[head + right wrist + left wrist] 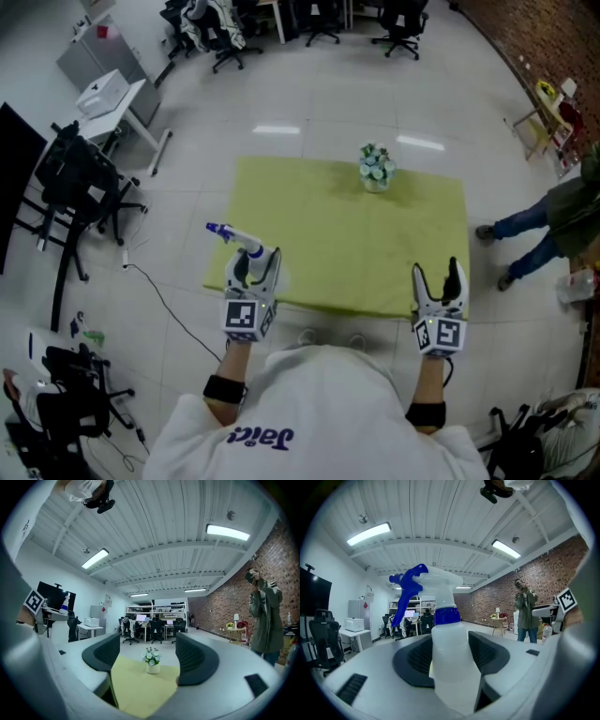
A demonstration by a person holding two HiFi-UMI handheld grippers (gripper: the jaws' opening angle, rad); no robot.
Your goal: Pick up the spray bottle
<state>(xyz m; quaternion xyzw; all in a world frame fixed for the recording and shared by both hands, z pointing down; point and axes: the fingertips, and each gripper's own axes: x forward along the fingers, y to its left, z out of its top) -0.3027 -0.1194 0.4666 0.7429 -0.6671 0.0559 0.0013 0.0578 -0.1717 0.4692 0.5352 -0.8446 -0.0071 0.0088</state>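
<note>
Head view: a table under a flat, matte yellow-green cloth stands on a glossy pale floor; a small round pot of flowers sits near the far edge.
Bottle: translucent white plastic with a smooth rounded body, a blue collar and a blue trigger; it stands upright.
Left claw: clamped on the bottle's body below the collar, with a dark ribbed pad pressing on each side.
Right claw: jaws apart and gripping nothing; the pot shows between them, well away across the cloth.
Bottle's place: over the table's near left corner, with its nozzle reaching out past the left edge. No view shows whether its base touches the cloth.
Edges: the right claw sits at the near right corner, and both claws stay close to the near edge.
Room: a broad stretch of cloth lies between the claws and the pot. Black chairs and a white desk stand to the left, and a person stands off the right edge.
</note>
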